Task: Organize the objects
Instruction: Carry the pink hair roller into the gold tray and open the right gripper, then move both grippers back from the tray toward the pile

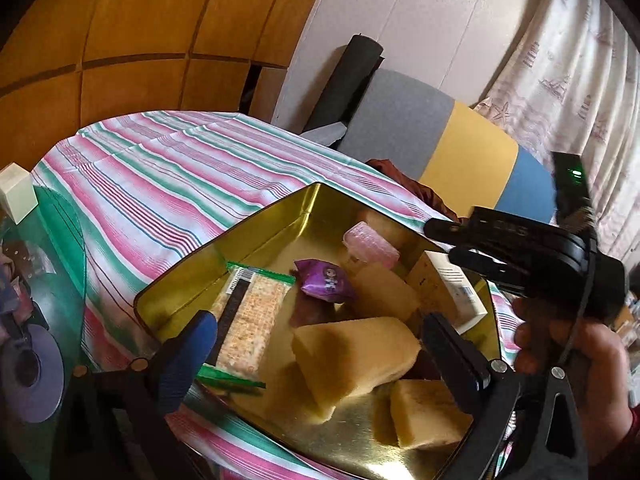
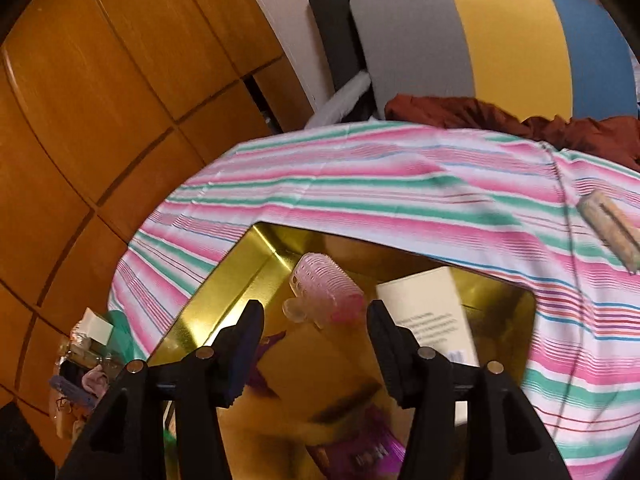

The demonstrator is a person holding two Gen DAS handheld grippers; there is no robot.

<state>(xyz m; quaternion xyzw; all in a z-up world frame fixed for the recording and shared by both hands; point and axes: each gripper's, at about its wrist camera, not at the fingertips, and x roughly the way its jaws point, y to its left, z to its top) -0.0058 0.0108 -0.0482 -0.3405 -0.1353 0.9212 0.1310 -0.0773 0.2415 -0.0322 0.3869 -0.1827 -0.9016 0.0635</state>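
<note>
A gold tin [image 1: 264,224] sits on the striped tablecloth [image 1: 160,168]. It holds several yellow sponge blocks [image 1: 352,360], a purple snack packet [image 1: 324,280], a cracker packet [image 1: 256,320], a pink hair roller [image 1: 370,246] and a white box [image 1: 456,280]. My left gripper [image 1: 320,324] stands open over the near end, with a sponge block lying between its wide jaws and untouched by the left pad. My right gripper [image 2: 316,332] hangs open over the tin's far right, also visible in the left wrist view [image 1: 442,242]. The pink roller [image 2: 324,296] lies just past its fingertips, and no pad presses on it.
A wooden clothespin [image 2: 608,228] lies on the cloth at right. A green glass table [image 1: 60,240] with a tape roll [image 1: 36,372] and clutter stands on the left. Behind are a wooden wardrobe [image 1: 140,40], a grey, yellow and blue chair back [image 2: 500,40] and a reddish cloth [image 2: 520,124].
</note>
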